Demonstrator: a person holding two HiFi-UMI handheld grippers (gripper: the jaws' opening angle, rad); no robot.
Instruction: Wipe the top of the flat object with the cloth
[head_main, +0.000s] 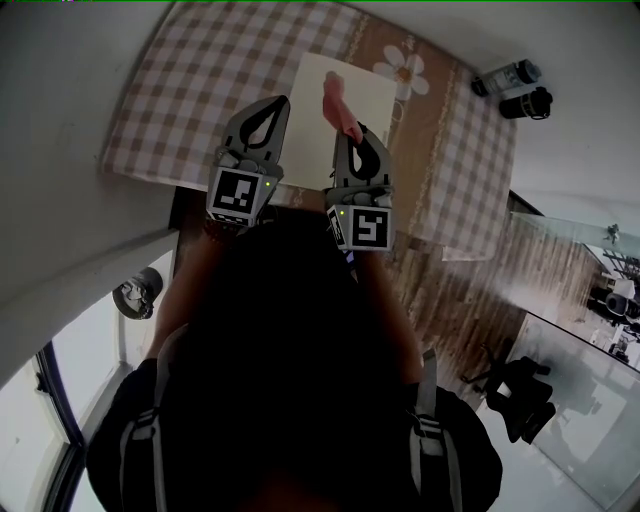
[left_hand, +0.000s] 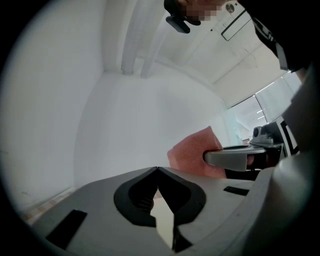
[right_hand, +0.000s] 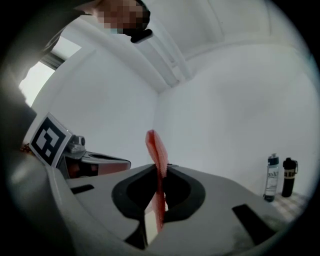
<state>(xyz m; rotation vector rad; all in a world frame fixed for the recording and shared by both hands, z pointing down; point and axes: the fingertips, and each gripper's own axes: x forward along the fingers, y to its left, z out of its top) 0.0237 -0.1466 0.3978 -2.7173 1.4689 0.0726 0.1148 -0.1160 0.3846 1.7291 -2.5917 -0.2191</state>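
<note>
My right gripper, at frame centre, is clenched on one pink cloth, which overlaps one cream flat square board at upper centre. My left gripper, jaws closed and empty, sits just left. There are two bottles at upper right, one clear and one black.

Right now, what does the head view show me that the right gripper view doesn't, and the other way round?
Head view only: the full white board and the checked table around it. Right gripper view only: the right gripper with its jaws pressed shut on the cloth, which stands edge-on between them. Both: the cloth, the left gripper, and two bottles off to the right.
</note>
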